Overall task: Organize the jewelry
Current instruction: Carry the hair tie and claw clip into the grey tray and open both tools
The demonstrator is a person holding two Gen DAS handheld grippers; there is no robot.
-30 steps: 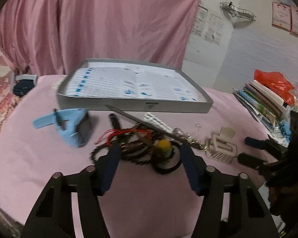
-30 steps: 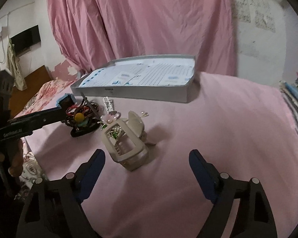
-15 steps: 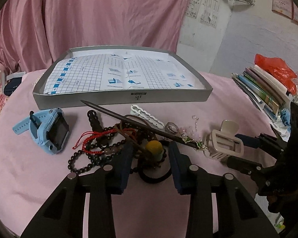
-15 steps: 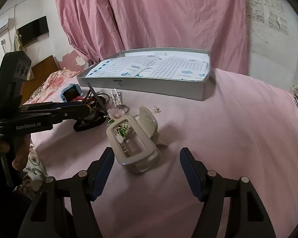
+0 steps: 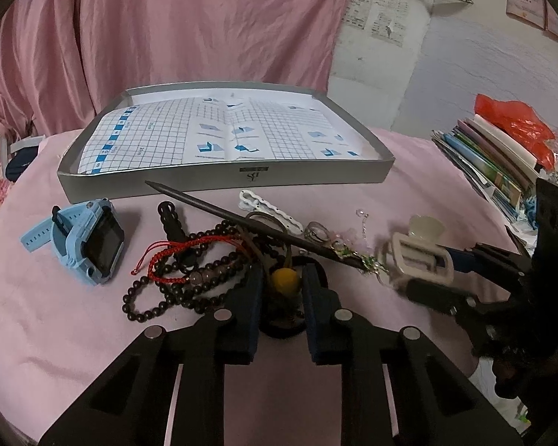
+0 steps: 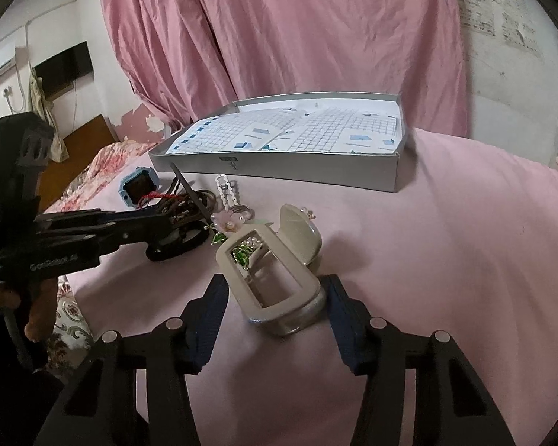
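1. A blue watch (image 5: 89, 241) lies on the pink counter (image 5: 55, 316), left of the bead pile (image 5: 189, 278) and well apart from it.
2. The bead pile is a tangle of dark beads with a red cord (image 5: 167, 264) in it.
3. A grey tray (image 5: 223, 180) with grid paper in it sits behind the bead pile.
4. The left hand-held gripper (image 5: 279, 297) is at the right edge of the bead pile. Its blue pads are close on both sides of a yellow ball (image 5: 285, 278). You cannot tell if they touch it.
5. A dark stick (image 5: 241, 223) lies tilted over the bead pile, with pink flowers at its right end.
6. A white chain clip (image 5: 268, 212) lies behind the stick, between the bead pile and the tray.
7. A beige claw clip (image 6: 275, 278) rests on the counter, right of the bead pile.
8. The right hand-held gripper (image 6: 275, 319) is half open. Its pads sit on each side of the claw clip. Gaps show, so it has no hold.
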